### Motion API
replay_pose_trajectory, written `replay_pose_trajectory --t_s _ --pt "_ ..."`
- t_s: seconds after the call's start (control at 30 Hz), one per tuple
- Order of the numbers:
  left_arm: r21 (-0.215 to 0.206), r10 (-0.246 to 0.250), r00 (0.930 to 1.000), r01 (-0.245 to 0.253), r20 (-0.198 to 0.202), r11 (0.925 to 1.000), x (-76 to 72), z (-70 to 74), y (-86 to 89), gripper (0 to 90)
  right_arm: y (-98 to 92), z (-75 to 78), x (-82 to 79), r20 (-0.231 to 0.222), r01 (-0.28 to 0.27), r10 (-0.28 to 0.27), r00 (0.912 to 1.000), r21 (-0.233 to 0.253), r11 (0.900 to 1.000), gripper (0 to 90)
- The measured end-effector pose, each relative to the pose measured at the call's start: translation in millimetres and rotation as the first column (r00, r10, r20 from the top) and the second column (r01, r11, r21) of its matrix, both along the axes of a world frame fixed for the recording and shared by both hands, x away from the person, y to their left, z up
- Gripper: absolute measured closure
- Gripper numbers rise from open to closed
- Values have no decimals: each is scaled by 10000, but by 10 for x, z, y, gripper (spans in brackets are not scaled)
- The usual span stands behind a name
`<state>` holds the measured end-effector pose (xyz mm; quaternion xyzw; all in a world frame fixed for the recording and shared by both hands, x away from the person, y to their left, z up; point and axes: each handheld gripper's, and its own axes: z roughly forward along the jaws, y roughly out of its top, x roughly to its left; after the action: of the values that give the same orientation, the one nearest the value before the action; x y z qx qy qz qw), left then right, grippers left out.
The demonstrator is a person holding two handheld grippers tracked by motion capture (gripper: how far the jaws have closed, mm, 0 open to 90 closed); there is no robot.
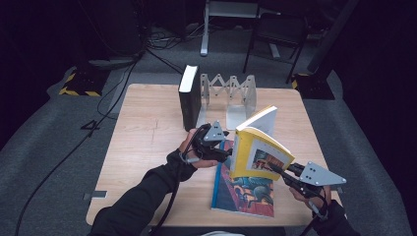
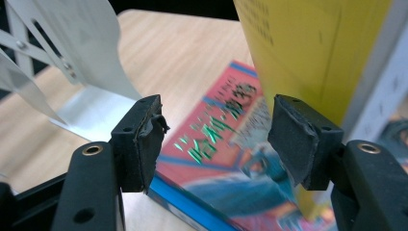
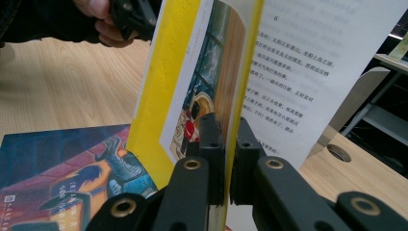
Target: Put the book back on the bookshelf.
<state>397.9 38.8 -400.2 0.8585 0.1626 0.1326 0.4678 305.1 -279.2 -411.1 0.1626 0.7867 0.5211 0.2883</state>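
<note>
A yellow paperback (image 1: 253,152) stands tilted above the table's middle, its pages fanned open at the top. My right gripper (image 1: 276,170) is shut on its front cover (image 3: 192,91), one jaw on each side of the cover. A blue and red picture book (image 1: 243,189) lies flat on the table beneath it (image 2: 216,144). My left gripper (image 1: 227,153) is open right beside the yellow book's spine (image 2: 308,53), with its jaws wide apart and the flat book behind them. A black hardback (image 1: 189,96) stands upright at the left end of a metal rack (image 1: 231,96).
The expanding metal book rack (image 2: 72,62) stands at the table's far middle with free slots to the right of the black book. Wooden table (image 1: 142,142) has open surface to the left. Cables, a chair (image 1: 278,34) and stands lie on the floor behind.
</note>
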Motion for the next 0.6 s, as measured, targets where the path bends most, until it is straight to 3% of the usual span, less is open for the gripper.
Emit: replay_pose_trajectory --t_s 0.1,0.2,0.4,0.6 --pt "160 -110 9998 113 -170 9998 -38 -63 20 352 -6 -4 -8 -31 -10 10 10000 40 10000 861" --pt "718 -39 10000 36 28 9974 -78 -126 42 334 -7 -8 -17 -56 -24 25 10000 59 10000 861" --pt "785 -594 9969 633 -506 9949 -170 -265 118 312 -19 -17 -39 -95 -39 40 9999 77 10000 860" --pt "902 -938 9930 1001 -712 9909 -256 -334 96 302 -20 -22 -58 -120 -58 59 9999 84 9999 859"
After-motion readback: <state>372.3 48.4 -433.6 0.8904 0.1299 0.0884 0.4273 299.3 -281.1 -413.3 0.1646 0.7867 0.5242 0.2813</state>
